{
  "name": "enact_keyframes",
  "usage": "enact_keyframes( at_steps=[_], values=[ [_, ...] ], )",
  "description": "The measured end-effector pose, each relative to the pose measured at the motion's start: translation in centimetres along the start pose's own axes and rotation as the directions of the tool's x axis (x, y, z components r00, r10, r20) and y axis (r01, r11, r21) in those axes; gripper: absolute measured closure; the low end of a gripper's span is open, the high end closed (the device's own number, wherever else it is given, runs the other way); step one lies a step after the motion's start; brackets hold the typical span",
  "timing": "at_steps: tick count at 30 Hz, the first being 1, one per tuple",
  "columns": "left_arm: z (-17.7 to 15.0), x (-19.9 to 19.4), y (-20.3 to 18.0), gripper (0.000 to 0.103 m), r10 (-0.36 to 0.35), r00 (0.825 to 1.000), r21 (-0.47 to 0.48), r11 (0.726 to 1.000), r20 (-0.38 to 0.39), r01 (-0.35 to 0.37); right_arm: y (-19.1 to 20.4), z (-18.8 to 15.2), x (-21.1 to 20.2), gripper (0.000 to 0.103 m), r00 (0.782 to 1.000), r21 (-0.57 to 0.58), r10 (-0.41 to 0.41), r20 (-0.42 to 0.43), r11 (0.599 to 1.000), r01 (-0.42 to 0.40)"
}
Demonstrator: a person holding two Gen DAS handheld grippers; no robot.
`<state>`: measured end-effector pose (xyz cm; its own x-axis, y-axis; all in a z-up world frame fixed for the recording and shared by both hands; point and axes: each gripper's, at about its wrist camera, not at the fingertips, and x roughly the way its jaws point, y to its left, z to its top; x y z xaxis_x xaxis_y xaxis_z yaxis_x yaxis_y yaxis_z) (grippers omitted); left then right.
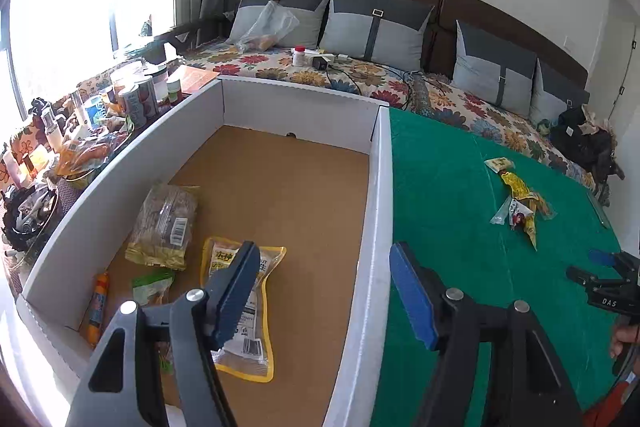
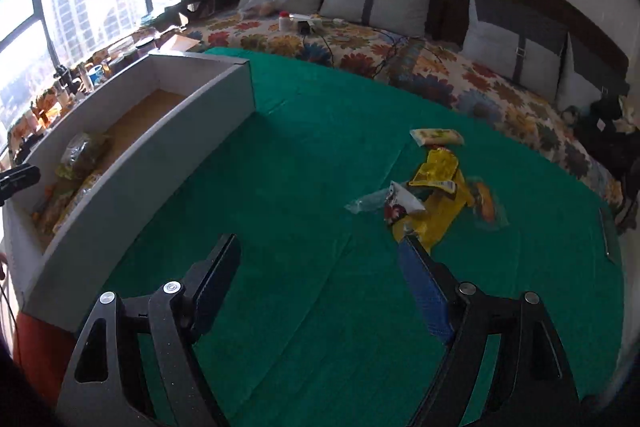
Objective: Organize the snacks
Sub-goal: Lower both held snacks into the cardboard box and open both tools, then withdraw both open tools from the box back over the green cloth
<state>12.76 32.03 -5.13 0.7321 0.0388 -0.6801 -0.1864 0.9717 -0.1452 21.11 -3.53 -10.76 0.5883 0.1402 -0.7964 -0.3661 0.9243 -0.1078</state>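
Starting at the left, the white cardboard box (image 1: 376, 187) is already loaded with a few snacks: a clear bag with a barcode (image 1: 164, 227), an orange sausage stick (image 1: 98, 301), a green packet (image 1: 152, 285) and a yellow-edged pouch (image 1: 244, 311) with Chinese print that can't really be made out. The left tool (image 1: 322, 291) is held over the box wall with its jaws apart, nothing gripped. Further right, the loose snack pile (image 2: 432, 195) is left on the green worktop (image 2: 280, 187), well apart from the box, and the right tool (image 2: 320, 279) is aimed at it, also spread wide and empty. Overlapping slippery wrappers could easily be snagged two at a time, or dropped on the way over. "DAS" can be read on the right tool's body in the left view.
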Motion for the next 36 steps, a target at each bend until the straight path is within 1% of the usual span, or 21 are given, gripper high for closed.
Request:
enact_keyframes(
  at_steps=[1, 2, 3, 5, 7, 8, 9, 10, 14, 18, 20, 22, 25, 27, 28, 30, 31, 32, 34, 35, 36],
  values=[
    [0.4, 1.2, -1.1, 0.035, -0.046, 0.999, 0.005, 0.999, -0.021, 0.046, -2.2, -2.4, 0.8, 0.019, 0.999, 0.022, -0.042, -0.033, 0.999, 0.043],
    [0.4, 2.3, -1.9, 0.035, -0.065, 0.997, 0.007, 0.998, -0.044, 0.065, -4.2, -4.7, 1.5, 0.019, 0.995, 0.043, -0.079, -0.061, 0.996, 0.082],
    [0.5, 3.5, -2.8, 0.035, -0.056, 0.997, 0.016, 0.998, -0.062, 0.057, -6.1, -6.7, 1.9, 0.019, 0.990, 0.066, -0.113, -0.084, 0.991, 0.118],
    [0.4, 5.4, -4.4, 0.035, -0.001, 0.997, 0.060, 0.998, -0.078, 0.006, -9.3, -9.9, 2.3, 0.019, 0.980, 0.120, -0.163, -0.111, 0.977, 0.176],
    [0.1, 7.1, -5.5, 0.035, 0.066, 0.993, 0.110, 0.992, -0.099, -0.055, -12.1, -12.1, 2.4, 0.019, 0.972, 0.186, -0.195, -0.129, 0.958, 0.217],
    [-0.1, 7.5, -5.9, 0.036, 0.103, 0.989, 0.132, 0.987, -0.106, -0.089, -13.2, -12.9, 2.5, 0.019, 0.970, 0.219, -0.206, -0.131, 0.948, 0.231],
    [-0.3, 7.7, -6.1, 0.036, 0.116, 0.987, 0.141, 0.985, -0.108, -0.100, -14.2, -13.6, 2.0, 0.019, 0.976, 0.265, -0.196, -0.096, 0.940, 0.215],
    [-0.5, 7.7, -6.3, 0.036, 0.110, 0.989, 0.142, 0.985, -0.104, -0.094, -14.8, -13.9, 1.9, 0.018, 0.972, 0.289, -0.217, -0.094, 0.928, 0.235],
    [-1.9, 7.2, -7.4, 0.036, 0.119, 0.987, 0.157, 0.982, -0.103, -0.102, -15.8, -13.6, 1.9, 0.018, 0.968, 0.352, -0.244, -0.059, 0.902, 0.249],
    [-3.4, 6.6, -9.6, 0.036, 0.137, 0.986, 0.226, 0.968, -0.095, -0.113, -15.7, -13.2, 2.3, 0.016, 0.961, 0.361, -0.269, -0.062, 0.892, 0.273],
    [-3.9, 6.6, -10.2, 0.035, 0.148, 0.984, 0.235, 0.964, -0.097, -0.122, -15.9, -13.1, 2.3, 0.016, 0.962, 0.366, -0.264, -0.063, 0.891, 0.268],
    [-3.9, 6.9, -10.4, 0.035, 0.153, 0.981, 0.222, 0.967, -0.122, -0.123, -16.3, -13.8, 2.3, 0.014, 0.966, 0.380, -0.252, -0.065, 0.889, 0.257],
    [-3.4, 7.2, -10.1, 0.035, 0.117, 0.980, 0.157, 0.983, -0.162, -0.092, -17.3, -14.3, 2.5, 0.008, 0.975, 0.433, -0.211, -0.067, 0.874, 0.219],
    [-2.8, 6.3, -9.9, 0.035, 0.118, 0.984, 0.107, 0.989, -0.136, -0.104, -17.3, -14.2, 2.5, 0.007, 0.973, 0.431, -0.217, -0.072, 0.873, 0.227],
    [-2.5, 5.7, -10.2, 0.035, 0.130, 0.985, 0.105, 0.987, -0.111, -0.119, -17.2, -14.3, 2.6, 0.007, 0.973, 0.430, -0.219, -0.074, 0.873, 0.229],
    [-2.1, 4.0, -11.7, 0.035, 0.145, 0.989, 0.144, 0.980, -0.041, -0.138, -17.2, -14.3, 2.5, 0.007, 0.973, 0.432, -0.218, -0.073, 0.873, 0.228],
    [-2.0, 3.2, -12.8, 0.035, 0.135, 0.991, 0.171, 0.976, -0.010, -0.132, -17.1, -14.4, 2.5, 0.007, 0.973, 0.431, -0.219, -0.074, 0.873, 0.229],
    [-1.9, 2.6, -14.1, 0.032, 0.110, 0.994, 0.203, 0.973, 0.008, -0.109, -17.1, -14.4, 2.5, 0.007, 0.973, 0.432, -0.219, -0.074, 0.873, 0.229],
    [-2.0, 1.6, -16.7, 0.027, 0.046, 0.999, 0.260, 0.964, 0.018, -0.049, -17.1, -14.4, 2.5, 0.007, 0.973, 0.431, -0.219, -0.074, 0.873, 0.229],
    [-2.2, 1.3, -18.2, 0.023, 0.010, 1.000, 0.279, 0.960, 0.015, -0.014, -17.1, -14.4, 2.5, 0.007, 0.973, 0.431, -0.219, -0.074, 0.873, 0.229],
    [-2.6, 1.2, -19.4, 0.021, -0.019, 1.000, 0.290, 0.957, 0.007, 0.016, -17.1, -14.4, 2.5, 0.007, 0.973, 0.431, -0.219, -0.074, 0.873, 0.229]
  ],
)
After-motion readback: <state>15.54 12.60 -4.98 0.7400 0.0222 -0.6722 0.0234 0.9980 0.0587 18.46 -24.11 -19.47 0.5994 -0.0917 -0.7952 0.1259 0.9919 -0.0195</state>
